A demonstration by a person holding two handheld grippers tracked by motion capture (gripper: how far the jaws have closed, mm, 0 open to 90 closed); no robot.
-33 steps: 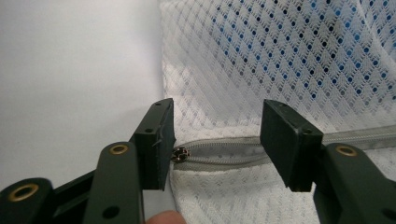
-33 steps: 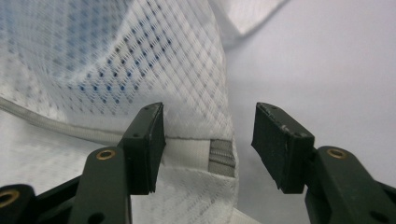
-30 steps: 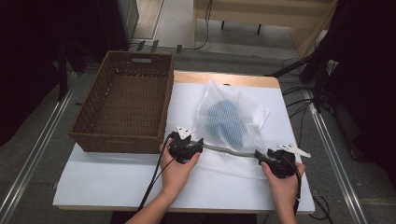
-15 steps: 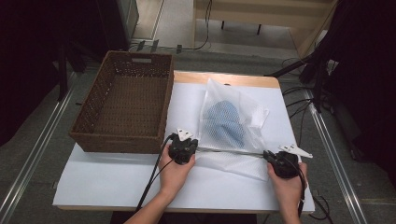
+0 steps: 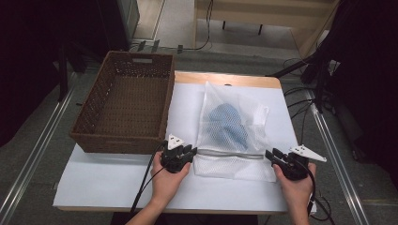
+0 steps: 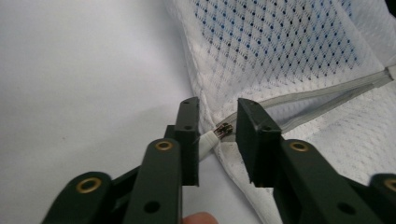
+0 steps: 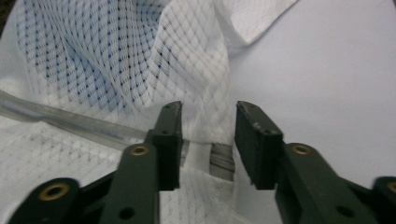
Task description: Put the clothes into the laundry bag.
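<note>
High view: the mesh laundry bag (image 5: 233, 131) lies mid-counter, its zipper (image 5: 230, 153) running crosswise between both grippers.

Left gripper view: jaws open, the zipper slider (image 6: 223, 130) between them.

Right gripper view: jaws open, the zipper's end (image 7: 221, 159) between them.

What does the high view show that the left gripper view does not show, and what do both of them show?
High view alone: the brown wicker basket, both hands, the right gripper at the bag's right edge, and the whole blue cloth.

Left gripper view alone: the small metal zipper pull lying between the open jaws of the left gripper.

Both: the white mesh bag, its grey zipper and the white table cover.
</note>
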